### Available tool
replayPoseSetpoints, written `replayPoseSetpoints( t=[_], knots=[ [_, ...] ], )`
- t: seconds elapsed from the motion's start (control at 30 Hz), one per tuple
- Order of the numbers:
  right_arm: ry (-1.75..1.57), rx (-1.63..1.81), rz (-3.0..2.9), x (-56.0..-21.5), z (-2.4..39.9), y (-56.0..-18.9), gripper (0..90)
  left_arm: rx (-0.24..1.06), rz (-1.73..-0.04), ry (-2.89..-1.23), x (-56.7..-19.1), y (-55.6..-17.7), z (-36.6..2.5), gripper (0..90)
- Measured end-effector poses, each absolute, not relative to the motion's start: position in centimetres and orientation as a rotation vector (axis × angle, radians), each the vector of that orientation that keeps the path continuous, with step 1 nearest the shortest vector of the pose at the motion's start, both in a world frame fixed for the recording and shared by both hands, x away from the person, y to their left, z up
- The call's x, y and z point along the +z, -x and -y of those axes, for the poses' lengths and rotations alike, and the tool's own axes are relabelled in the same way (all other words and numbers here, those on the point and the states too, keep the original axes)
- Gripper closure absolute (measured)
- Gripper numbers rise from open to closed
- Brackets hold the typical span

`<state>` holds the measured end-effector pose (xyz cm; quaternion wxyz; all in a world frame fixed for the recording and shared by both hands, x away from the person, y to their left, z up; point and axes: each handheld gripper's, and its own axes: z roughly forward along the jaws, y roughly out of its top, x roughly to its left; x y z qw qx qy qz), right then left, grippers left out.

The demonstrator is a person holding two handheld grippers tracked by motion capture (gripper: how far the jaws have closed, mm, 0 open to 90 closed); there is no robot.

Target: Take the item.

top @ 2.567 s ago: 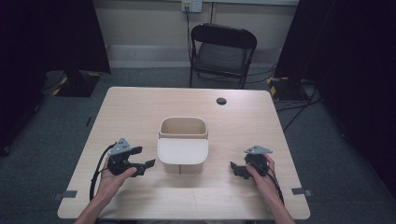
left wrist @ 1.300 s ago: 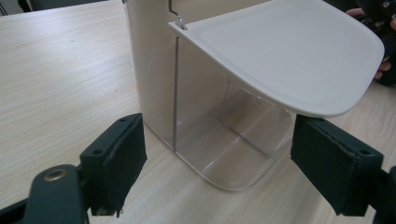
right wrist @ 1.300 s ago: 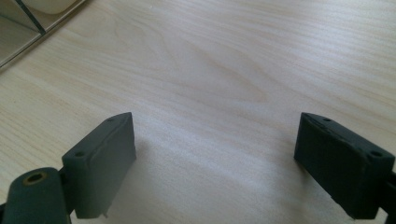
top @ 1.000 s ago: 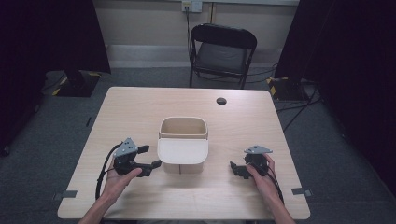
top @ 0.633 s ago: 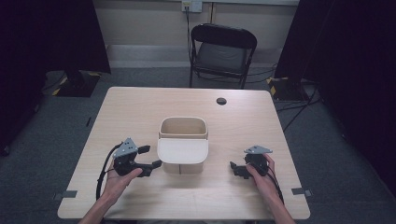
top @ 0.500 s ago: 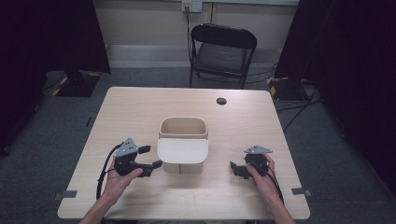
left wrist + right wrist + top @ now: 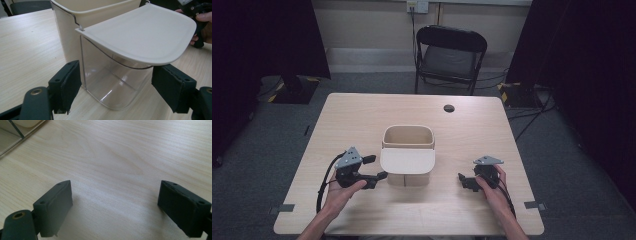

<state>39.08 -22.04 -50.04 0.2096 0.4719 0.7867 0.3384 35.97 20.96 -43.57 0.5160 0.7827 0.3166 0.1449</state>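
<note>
A cream bin (image 7: 408, 137) stands mid-table, with a clear front compartment (image 7: 110, 85) under a flat cream lid (image 7: 408, 161) (image 7: 142, 35). My left gripper (image 7: 379, 167) (image 7: 116, 87) lies at the bin's left front, and its jaws have just been closing. They stand either side of the clear compartment's lower corner: the left pad (image 7: 67, 85) is near the wall, the right pad (image 7: 170, 87) is apart from it. My right gripper (image 7: 463, 181) (image 7: 115, 205) rests open on bare wood to the right of the bin, with nothing between its pads.
The wooden table (image 7: 362, 120) has a small black round disc (image 7: 449, 108) near its far edge. Behind it stands a black folding chair (image 7: 447, 55). Dark curtains flank the room. The other hand and its gripper (image 7: 197, 22) appear beyond the lid in the left gripper view.
Since the earliest frame my left gripper has shifted slightly right, up to the bin's front. The right gripper has stayed put.
</note>
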Motion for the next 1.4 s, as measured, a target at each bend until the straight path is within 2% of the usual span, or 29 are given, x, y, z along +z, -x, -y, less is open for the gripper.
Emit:
replayPoseSetpoints(
  t=[0.63,1.4],
  knots=[
    [-1.312,0.941,-2.188,-50.0,22.0,-39.1,11.6,0.353,-0.738,-1.884,-43.0,-35.9,-20.5,20.3],
    [-1.31,0.941,-2.189,-50.1,22.0,-39.1,11.5,0.359,-0.706,-1.843,-42.0,-36.6,-19.7,21.4]
  ],
)
